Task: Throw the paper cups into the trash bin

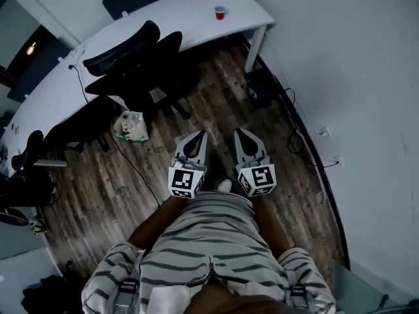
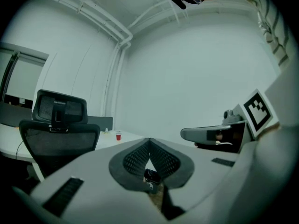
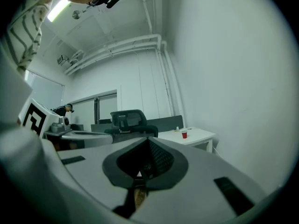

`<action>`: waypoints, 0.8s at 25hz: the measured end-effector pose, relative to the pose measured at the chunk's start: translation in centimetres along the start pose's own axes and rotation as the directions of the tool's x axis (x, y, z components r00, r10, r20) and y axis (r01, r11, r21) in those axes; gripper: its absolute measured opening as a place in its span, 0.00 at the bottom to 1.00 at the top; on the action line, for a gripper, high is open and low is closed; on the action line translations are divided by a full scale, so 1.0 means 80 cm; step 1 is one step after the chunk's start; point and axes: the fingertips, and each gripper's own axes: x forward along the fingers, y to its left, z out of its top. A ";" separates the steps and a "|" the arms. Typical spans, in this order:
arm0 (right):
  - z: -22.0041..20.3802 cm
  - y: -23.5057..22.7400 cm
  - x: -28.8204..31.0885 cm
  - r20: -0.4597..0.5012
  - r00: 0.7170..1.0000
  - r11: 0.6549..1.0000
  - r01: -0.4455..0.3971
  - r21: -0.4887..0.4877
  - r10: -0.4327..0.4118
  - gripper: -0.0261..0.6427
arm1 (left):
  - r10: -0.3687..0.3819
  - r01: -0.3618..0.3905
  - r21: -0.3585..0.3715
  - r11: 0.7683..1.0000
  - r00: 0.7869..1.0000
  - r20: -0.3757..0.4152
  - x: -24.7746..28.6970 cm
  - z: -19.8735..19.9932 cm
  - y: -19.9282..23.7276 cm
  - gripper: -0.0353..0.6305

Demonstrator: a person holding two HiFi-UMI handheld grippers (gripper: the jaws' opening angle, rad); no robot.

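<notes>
The red paper cup (image 1: 220,12) stands up straight near the right end of the white desk (image 1: 190,28), well away from both claws. The left claw (image 1: 198,136) and the right claw (image 1: 239,133) are both pinched shut and hold nothing. The cup is ahead and a bit to the right, so I think the right claw is a little nearer.

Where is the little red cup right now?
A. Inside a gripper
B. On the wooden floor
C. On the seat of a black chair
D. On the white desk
D: the red cup stands upright on the white desk, near the end by the wall.
</notes>
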 end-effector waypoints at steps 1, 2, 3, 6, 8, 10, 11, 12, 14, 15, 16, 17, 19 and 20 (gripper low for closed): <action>0.001 -0.002 -0.001 -0.001 1.000 1.000 -0.004 -0.001 0.004 0.05 | 0.004 -0.004 0.004 1.000 1.000 -0.004 0.001 -0.002 -0.003 0.09; 0.002 -0.004 -0.001 -0.001 1.000 1.000 -0.008 -0.004 0.008 0.05 | 0.008 -0.008 0.012 1.000 1.000 -0.008 0.001 -0.002 -0.004 0.09; 0.002 -0.005 0.001 0.000 1.000 1.000 -0.011 -0.004 0.011 0.05 | 0.013 -0.012 0.017 1.000 1.000 -0.012 0.002 -0.003 -0.003 0.09; 0.000 -0.010 0.006 -0.005 1.000 1.000 -0.018 0.015 0.018 0.05 | 0.024 -0.023 0.013 1.000 0.999 -0.030 0.006 -0.011 0.000 0.09; -0.002 -0.015 0.014 -0.012 1.000 0.999 -0.026 0.024 0.026 0.05 | 0.015 -0.015 0.009 1.000 0.999 -0.035 0.015 -0.012 -0.003 0.09; -0.005 -0.016 0.024 -0.021 0.999 0.999 -0.034 0.019 0.034 0.05 | 0.007 -0.007 0.008 1.000 0.999 -0.038 0.022 -0.014 -0.002 0.09; -0.006 -0.017 0.028 -0.025 0.999 0.999 -0.036 0.015 0.036 0.05 | 0.006 -0.006 0.006 1.000 0.999 -0.037 0.027 -0.015 0.000 0.09; -0.006 -0.019 0.033 -0.027 0.999 0.999 -0.037 0.011 0.037 0.05 | 0.007 -0.007 0.004 1.000 0.999 -0.033 0.032 -0.016 0.003 0.09; -0.005 -0.027 0.046 -0.030 0.999 0.999 -0.033 0.001 0.033 0.05 | 0.009 -0.009 0.006 1.000 1.000 -0.021 0.046 -0.016 0.011 0.09; -0.004 -0.032 0.053 -0.030 0.999 1.000 -0.029 -0.006 0.029 0.05 | 0.008 -0.008 0.010 1.000 1.000 -0.015 0.055 -0.014 0.015 0.09; -0.003 -0.039 0.060 -0.031 0.999 1.000 -0.024 -0.013 0.024 0.05 | 0.006 -0.006 0.012 1.000 1.000 -0.011 0.064 -0.013 0.019 0.09; -0.001 -0.046 0.068 -0.033 0.999 1.000 -0.017 -0.018 0.017 0.05 | 0.005 -0.005 0.011 1.000 1.000 -0.008 0.075 -0.012 0.024 0.09; 0.003 -0.060 0.086 -0.034 0.999 1.000 -0.003 -0.020 0.002 0.05 | 0.001 -0.001 0.008 1.000 1.000 -0.008 0.098 -0.009 0.036 0.09; 0.005 -0.067 0.096 -0.032 0.999 1.000 0.002 -0.019 -0.003 0.05 | -0.002 0.002 0.009 1.000 1.000 -0.008 0.109 -0.008 0.042 0.09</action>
